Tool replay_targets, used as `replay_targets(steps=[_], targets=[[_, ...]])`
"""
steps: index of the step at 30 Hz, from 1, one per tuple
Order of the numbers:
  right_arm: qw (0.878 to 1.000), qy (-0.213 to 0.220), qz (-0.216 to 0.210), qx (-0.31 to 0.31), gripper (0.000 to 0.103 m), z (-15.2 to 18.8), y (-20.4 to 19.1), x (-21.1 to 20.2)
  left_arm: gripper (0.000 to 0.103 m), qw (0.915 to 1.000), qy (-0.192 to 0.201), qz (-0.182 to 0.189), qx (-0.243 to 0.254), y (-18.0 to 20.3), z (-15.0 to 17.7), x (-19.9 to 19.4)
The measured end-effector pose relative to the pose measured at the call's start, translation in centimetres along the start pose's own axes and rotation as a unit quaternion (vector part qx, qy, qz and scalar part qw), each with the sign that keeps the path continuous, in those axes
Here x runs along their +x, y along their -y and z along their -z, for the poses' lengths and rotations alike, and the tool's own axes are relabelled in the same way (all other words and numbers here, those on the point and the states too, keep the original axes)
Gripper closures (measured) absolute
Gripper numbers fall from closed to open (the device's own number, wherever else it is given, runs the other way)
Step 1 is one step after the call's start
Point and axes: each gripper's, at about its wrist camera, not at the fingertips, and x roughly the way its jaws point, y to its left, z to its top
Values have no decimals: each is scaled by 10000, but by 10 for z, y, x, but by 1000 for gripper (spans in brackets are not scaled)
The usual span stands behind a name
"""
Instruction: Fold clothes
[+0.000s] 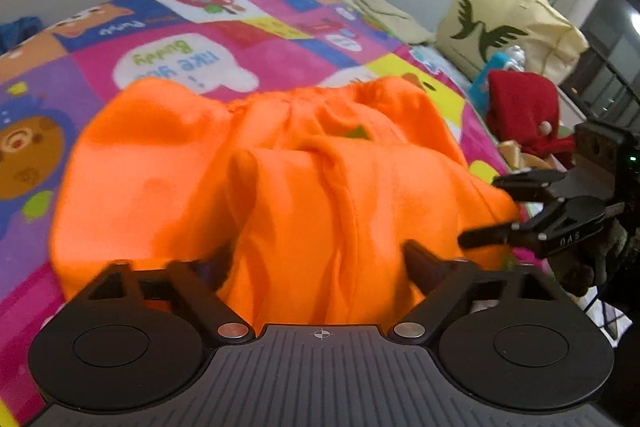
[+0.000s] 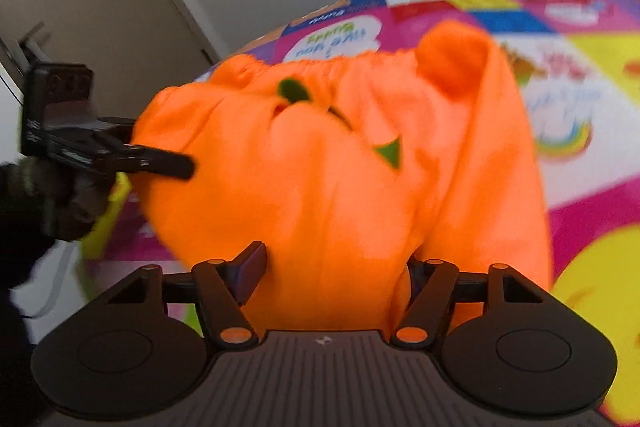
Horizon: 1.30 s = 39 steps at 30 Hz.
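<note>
Both the left gripper (image 1: pixel 320 259) and right gripper (image 2: pixel 336 267) clamp the orange garment (image 1: pixel 248 163); the right gripper reads "DAS"; the blanket (image 1: pixel 280 27) lettering is upside down.

The garment (image 1: pixel 280 167) lies on the blanket (image 1: pixel 280 39), with a bag (image 1: pixel 508 15) behind at right.

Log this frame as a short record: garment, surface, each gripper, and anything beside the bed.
garment: orange garment with gathered waistband, bunched, not yet folded
surface: patchwork cartoon blanket
left gripper: orange cloth between its fingers; grip unclear
right gripper: cloth between its fingers; grip unclear
beside the bed: cream tote bag, red cloth
image quality: motion blur
</note>
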Motion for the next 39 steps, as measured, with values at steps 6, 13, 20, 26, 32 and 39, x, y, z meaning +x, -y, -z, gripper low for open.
replay_targets(steps=[6,13,20,26,32,39], targets=[[9998,157,-78,-102,64,-29,-1,6,46,9994,18,287,-192,-6,-7,3],[9892,807,494,-1122,66,-90,-18,14,55,9953,716,-28,-646,-34,-40,-27],[9660,750,1645,-1850,30,-93,-15,63,40,9882,870,-1210,-340,-45,-48,-1],[9557,1282,2126,-1582,0,-77,-12,10,13,9794,1120,-1665,214,-30,-54,-22],[9745,883,1927,-734,0,-36,9,15,7,9823,811,-1626,-459,-64,-38,-31],[9349,944,3221,-1153,0,-49,29,35,7,9832,537,-382,-1704,-73,-19,-11]])
